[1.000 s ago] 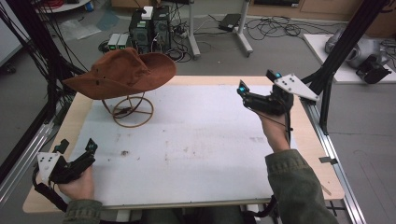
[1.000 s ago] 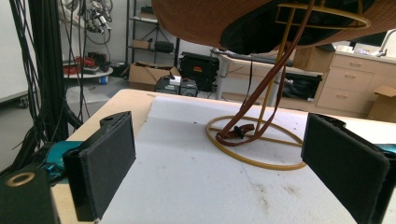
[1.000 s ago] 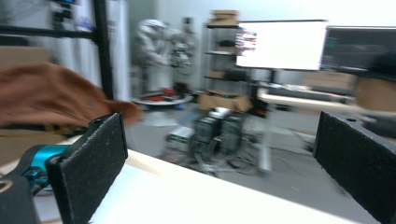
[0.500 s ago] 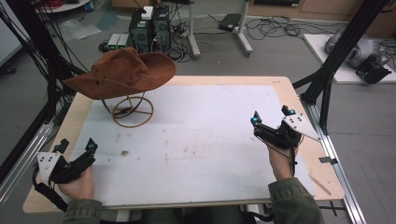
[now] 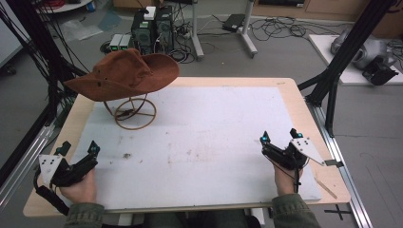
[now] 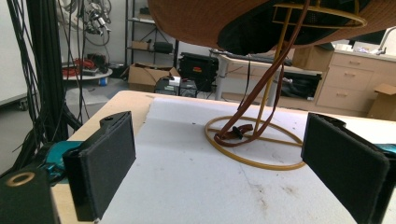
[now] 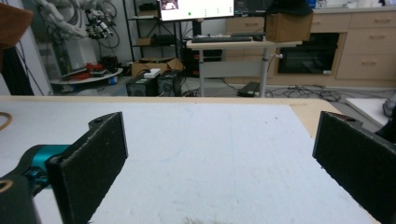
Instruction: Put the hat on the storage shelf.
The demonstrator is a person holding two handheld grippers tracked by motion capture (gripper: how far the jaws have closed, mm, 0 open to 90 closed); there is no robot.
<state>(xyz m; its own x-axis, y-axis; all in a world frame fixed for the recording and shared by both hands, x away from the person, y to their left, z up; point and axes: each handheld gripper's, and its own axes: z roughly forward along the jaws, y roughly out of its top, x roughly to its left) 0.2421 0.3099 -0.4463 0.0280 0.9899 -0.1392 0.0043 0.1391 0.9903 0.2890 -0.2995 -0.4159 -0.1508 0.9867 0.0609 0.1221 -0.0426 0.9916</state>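
From the high view, the hat (image 5: 124, 74) sits on a wire stand (image 5: 134, 113) at the table's (image 5: 294, 102) far left corner, crown up, its brim running roughly left to right with the right end curling upward; that left-right line reads as its long axis. The left gripper (image 5: 78, 153) rests at the near left edge with jaws spread and nothing between them, and the right gripper (image 5: 278, 137) rests at the near right, likewise spread and empty, well apart from the hat. Both hands lie low at the table's near side, so this looks like either the start of a reach or a rest after the hat is placed; I cannot tell which. In the left gripper view, the left gripper (image 6: 219, 158) looks along the white mat (image 6: 187, 177) toward the stand's ring base (image 6: 254, 144), with the hat's underside (image 6: 210, 23) overhead and a strap (image 6: 252, 98) hanging down to the ring; the jaws stand wide apart. If the hat is to be lifted, the next move calls for raising this gripper to the brim edge, since it now points below it. In the right gripper view, the right gripper (image 7: 219, 163) faces bare mat (image 7: 210, 140) with jaws wide, and a corner of the hat (image 7: 11, 23) shows at the upper left.
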